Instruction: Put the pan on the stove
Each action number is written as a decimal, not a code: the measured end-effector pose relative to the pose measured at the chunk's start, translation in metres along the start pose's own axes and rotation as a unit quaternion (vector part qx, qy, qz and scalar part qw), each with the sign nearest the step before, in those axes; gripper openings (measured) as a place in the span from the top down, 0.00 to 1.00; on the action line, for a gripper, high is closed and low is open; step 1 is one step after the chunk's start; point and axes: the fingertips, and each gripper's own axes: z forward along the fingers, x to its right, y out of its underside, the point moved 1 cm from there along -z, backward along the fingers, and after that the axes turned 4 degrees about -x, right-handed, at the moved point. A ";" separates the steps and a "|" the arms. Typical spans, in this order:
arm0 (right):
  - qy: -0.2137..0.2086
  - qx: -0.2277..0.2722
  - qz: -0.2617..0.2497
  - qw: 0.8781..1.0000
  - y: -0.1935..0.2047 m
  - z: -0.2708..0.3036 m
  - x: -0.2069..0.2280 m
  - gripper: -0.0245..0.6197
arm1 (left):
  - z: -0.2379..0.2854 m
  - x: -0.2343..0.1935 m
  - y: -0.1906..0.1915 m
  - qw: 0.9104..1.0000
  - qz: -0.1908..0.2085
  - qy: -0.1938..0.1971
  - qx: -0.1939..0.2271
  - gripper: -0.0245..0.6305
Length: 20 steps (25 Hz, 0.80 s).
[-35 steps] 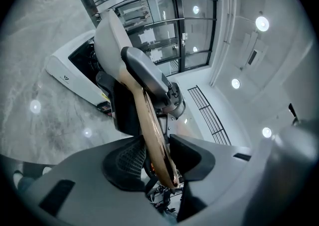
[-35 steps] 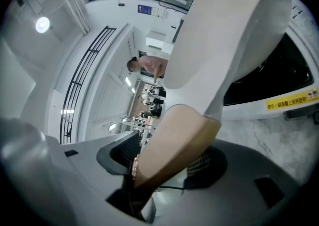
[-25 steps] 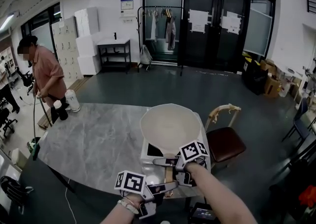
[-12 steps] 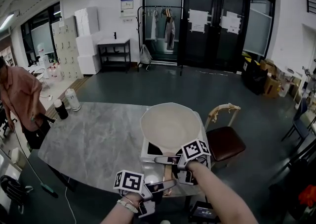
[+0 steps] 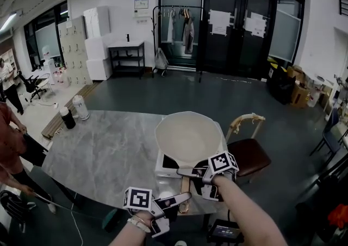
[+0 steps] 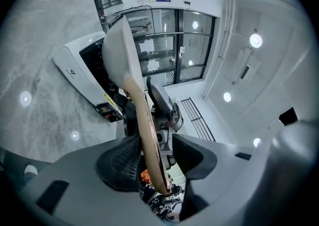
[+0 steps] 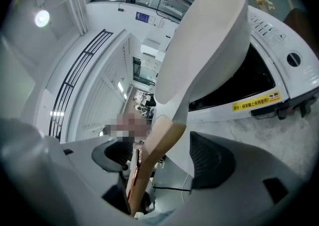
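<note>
Head view: the pan [image 5: 187, 136] sits on the stove [image 5: 165, 168] on the table [image 5: 103, 152], its handle [image 5: 185, 188] reaching back through the right claw [image 5: 188, 176] and the left claw [image 5: 183, 202]. Left gripper view: jaws opening, handle against one pad only. Right gripper view: jaws opening wide, handle loose between them.

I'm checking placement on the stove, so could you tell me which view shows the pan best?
The head view: the whole pan shows from above, its bowl over the stove. The left gripper view shows it edge-on; the right gripper view shows its outside and wooden handle.
</note>
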 end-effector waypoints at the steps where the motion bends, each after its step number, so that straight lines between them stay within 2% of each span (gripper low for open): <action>1: -0.004 0.007 0.005 1.000 -0.001 -0.005 0.001 0.43 | 0.000 0.001 -0.001 1.000 0.000 0.004 0.005 0.65; 4: -0.009 0.020 0.011 1.000 -0.004 -0.017 0.002 0.43 | -0.001 0.000 -0.005 1.000 0.010 -0.003 0.011 0.54; 7: -0.004 0.028 0.011 1.000 -0.004 -0.024 0.001 0.43 | -0.003 0.000 -0.009 0.999 0.022 -0.013 0.019 0.47; 9: 0.003 0.032 0.005 0.999 -0.004 -0.027 0.002 0.43 | -0.008 -0.006 -0.014 0.998 0.039 -0.042 0.023 0.47; 11: 0.010 0.033 0.001 0.999 -0.003 -0.030 0.002 0.43 | -0.010 -0.006 -0.021 0.997 0.053 -0.056 0.028 0.47; 15: 0.026 0.044 0.001 0.999 -0.005 -0.042 0.001 0.43 | -0.015 0.003 -0.038 0.994 0.080 -0.068 0.037 0.47; 18: 0.047 0.055 -0.001 0.997 -0.009 -0.052 -0.001 0.43 | -0.022 0.012 -0.059 0.987 0.135 -0.075 0.053 0.47; 20: 0.058 0.062 -0.017 0.996 -0.013 -0.058 -0.006 0.44 | -0.028 0.017 -0.069 0.985 0.138 -0.075 0.074 0.47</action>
